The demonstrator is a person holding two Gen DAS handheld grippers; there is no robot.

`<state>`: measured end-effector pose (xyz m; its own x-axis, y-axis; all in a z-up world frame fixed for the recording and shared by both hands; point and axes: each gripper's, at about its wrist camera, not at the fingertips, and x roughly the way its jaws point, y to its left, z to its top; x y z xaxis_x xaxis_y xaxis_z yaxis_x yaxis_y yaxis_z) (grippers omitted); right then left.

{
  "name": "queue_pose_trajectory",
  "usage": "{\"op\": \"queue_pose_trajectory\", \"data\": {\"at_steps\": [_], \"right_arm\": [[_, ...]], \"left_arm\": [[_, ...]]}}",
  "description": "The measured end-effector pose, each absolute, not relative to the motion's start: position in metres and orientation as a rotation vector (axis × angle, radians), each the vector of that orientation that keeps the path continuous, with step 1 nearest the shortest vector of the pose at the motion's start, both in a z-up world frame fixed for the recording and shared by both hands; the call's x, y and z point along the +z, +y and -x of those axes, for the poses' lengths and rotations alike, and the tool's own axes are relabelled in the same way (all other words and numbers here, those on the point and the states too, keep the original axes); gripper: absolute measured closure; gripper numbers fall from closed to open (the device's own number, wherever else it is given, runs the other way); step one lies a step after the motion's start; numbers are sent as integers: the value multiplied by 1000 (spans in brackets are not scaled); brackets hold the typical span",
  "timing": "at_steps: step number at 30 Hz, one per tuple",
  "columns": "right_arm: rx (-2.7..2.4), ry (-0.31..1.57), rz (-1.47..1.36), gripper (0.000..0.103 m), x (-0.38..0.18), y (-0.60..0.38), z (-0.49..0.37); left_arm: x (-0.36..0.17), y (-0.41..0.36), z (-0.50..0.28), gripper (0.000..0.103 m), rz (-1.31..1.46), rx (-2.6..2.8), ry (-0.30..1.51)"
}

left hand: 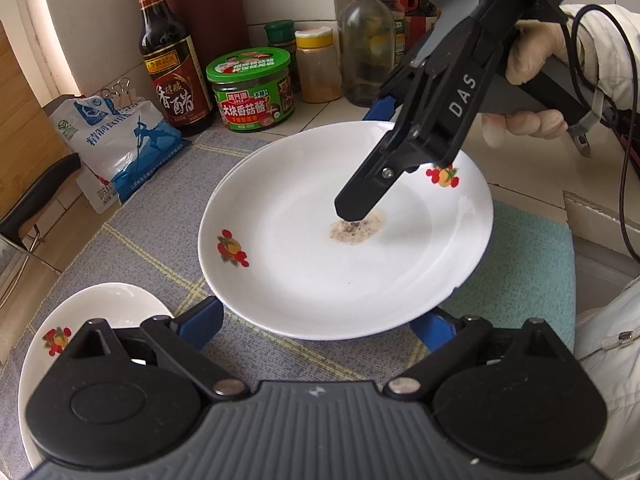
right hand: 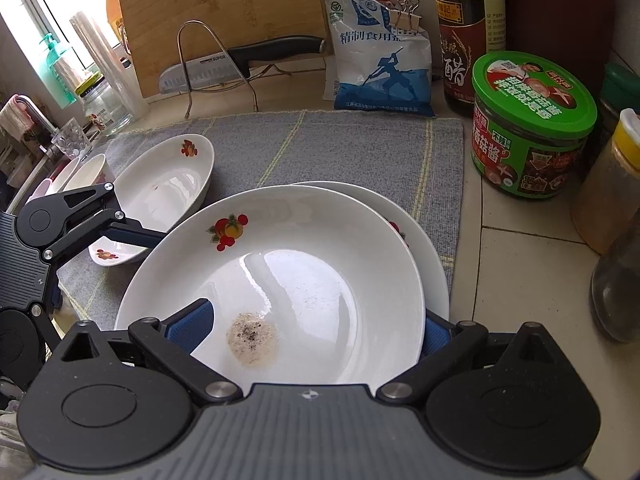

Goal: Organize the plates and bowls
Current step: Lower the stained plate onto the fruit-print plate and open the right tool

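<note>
Glazed, stiff, breakable top plate [right hand: 304, 280]: the right hand-held gripper [right hand: 316, 332] pinches its rim; the left hand-held gripper [left hand: 320, 320] straddles the opposite rim, jaws wide.

The letters "DAS" are printed in white along the black body of the right gripper [left hand: 352, 216], seen from the left wrist view. "SUPOR" is stamped on the blade of the knife [right hand: 208, 74] held in a wire rack. The characters "精制食用" are printed in blue on the white and blue salt bag [right hand: 380, 56]. "香醋" is written large on the label of the dark vinegar bottle [left hand: 174, 68]. "大块香菇酱" is displayed on the wrap of the green-lidded jar [left hand: 252, 92], with "不辣" in a small box beside it.
</note>
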<state>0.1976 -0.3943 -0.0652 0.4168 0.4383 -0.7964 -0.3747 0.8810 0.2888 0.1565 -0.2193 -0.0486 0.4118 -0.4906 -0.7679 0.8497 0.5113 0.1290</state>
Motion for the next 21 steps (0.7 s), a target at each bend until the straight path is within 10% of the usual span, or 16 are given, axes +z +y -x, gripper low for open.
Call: {"op": "queue_pose_trajectory", "data": {"at_steps": [21], "right_arm": [[467,975,-69,0,-52,-405,-179]], "left_arm": [[-44,-215,-151,4,-579,-830,727]]}}
